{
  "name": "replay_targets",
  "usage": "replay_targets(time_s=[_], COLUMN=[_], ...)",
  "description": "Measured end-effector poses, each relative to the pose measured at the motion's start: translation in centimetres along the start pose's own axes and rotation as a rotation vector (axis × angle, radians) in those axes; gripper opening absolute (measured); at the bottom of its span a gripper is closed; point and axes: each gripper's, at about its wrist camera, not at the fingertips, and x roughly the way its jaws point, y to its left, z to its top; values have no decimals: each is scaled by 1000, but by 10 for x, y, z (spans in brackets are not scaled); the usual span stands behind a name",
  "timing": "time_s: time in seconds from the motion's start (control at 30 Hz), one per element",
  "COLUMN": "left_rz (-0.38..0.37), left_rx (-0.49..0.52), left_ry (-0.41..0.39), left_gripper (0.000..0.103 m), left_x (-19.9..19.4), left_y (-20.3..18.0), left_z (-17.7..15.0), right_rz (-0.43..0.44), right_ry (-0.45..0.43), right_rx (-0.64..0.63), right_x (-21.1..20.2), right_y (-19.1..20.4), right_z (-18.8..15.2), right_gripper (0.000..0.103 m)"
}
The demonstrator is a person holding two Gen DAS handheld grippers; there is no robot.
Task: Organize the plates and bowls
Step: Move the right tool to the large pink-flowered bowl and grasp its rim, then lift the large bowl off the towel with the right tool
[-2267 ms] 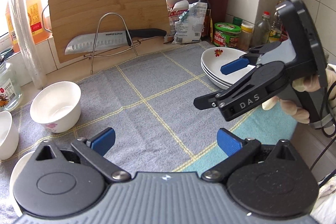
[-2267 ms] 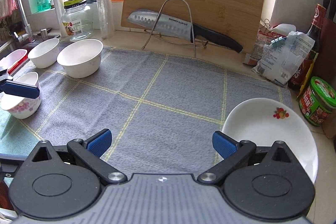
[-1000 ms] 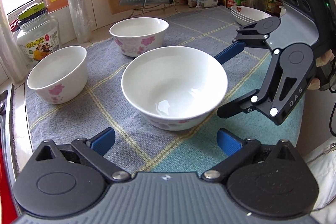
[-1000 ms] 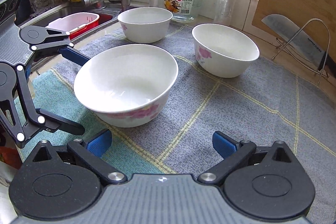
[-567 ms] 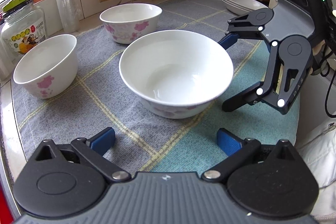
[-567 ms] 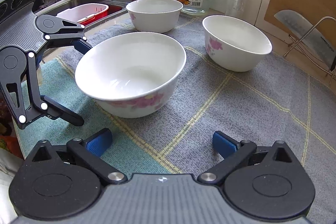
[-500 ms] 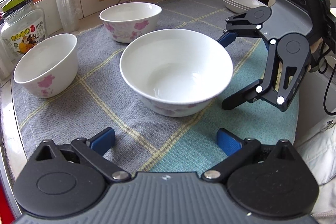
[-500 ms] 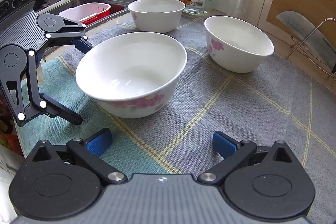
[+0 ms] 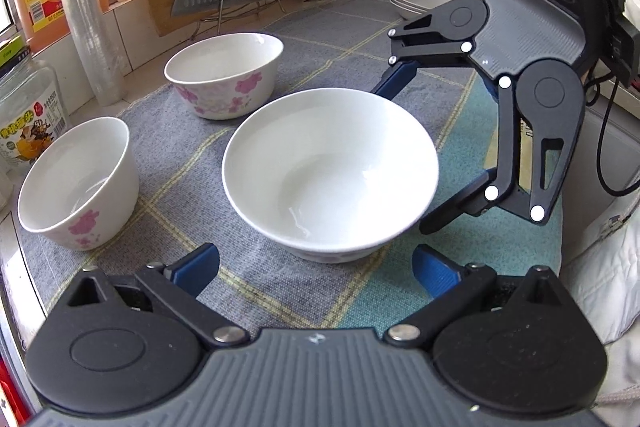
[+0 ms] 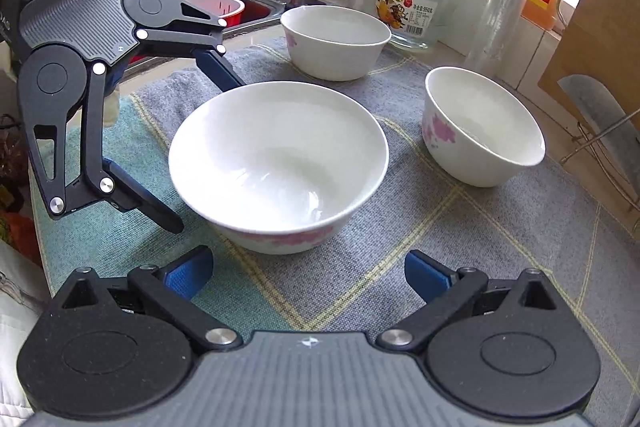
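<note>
1. Wide bowl (image 9: 330,173) sits upright on the grey checked cloth (image 9: 280,39), dead centre between my two claws. It is round, so no long axis to align to; only the rim matters for a grip.
2. Left gripper (image 9: 316,267): jaws spread wide, holding nothing. Bowl lies straight ahead, its near wall just beyond my fingertips, not touching.
3. Right gripper (image 10: 306,273): also wide open and empty. Bowl again straight ahead and near. In the left view this claw stands turned on its side, one finger near the far rim, one low beside the bowl's flank; contact not visible.
4. Judgement: both claws are about equally near; the right one, already bracketing the rim, looks better placed to pinch the wall.
5. Two flowered bowls (image 9: 224,75) (image 9: 78,183) stand further out on the cloth, apart from each other and from the wide bowl; likely nesting targets.
6. Stacked plates (image 9: 414,1) sit at the cloth's far end, well apart.
</note>
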Motion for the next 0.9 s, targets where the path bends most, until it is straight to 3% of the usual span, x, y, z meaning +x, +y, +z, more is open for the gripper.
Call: replay_targets(time_s=[0.2, 0.37, 0.67, 0.73, 0.9], left_rz=[-43, -55, -54, -59, -62], left_rx=[106, 156, 195, 203, 209], left_ry=[-12, -18, -40, -39, -39], left_gripper=[99, 94, 92, 84, 83], left_x=[1, 1, -5, -4, -4], left_y=[-2, -2, 1, 1, 1], left_z=[4, 5, 8, 9, 9], right_rz=[10, 20, 37, 35, 36], right_ry=[-3, 8, 28, 30, 33], right_rx=[-105, -141, -178, -190, -198], right_x=[-5, -5, -5, -6, -7], right_y=[4, 3, 6, 8, 10], right_z=[13, 19, 23, 24, 25], right_gripper=[102, 94, 88, 86, 83])
